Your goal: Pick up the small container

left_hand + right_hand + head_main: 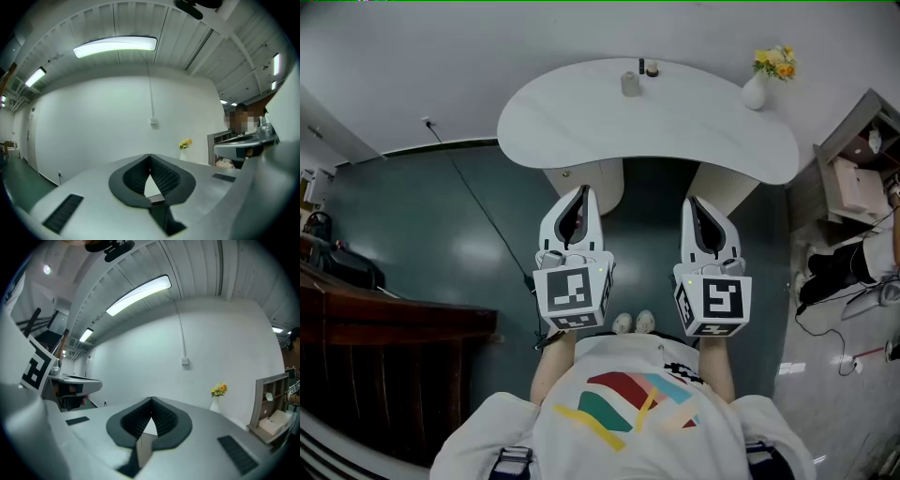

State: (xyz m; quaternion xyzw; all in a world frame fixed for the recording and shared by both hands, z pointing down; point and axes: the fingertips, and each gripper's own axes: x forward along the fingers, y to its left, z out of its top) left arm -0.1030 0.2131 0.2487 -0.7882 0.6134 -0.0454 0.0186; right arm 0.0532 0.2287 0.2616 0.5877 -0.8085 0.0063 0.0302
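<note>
The small container point(630, 84), a short grey cylinder, stands near the far edge of the white curved table point(581, 131) in the head view. Two small dark bottles point(646, 67) stand just behind it. My left gripper point(579, 191) and right gripper point(691, 201) are held side by side near my chest, short of the table's near edge and well away from the container. Both are shut with nothing between the jaws, as the left gripper point(149, 155) and right gripper point(151, 399) show in their own views. Neither gripper view shows the container.
A white vase with yellow flowers point(757, 87) stands at the table's right end. A shelf unit point(853, 178) and cables crowd the right side. A dark wooden counter point(384, 319) runs along the left. A cable point(478, 202) crosses the green floor.
</note>
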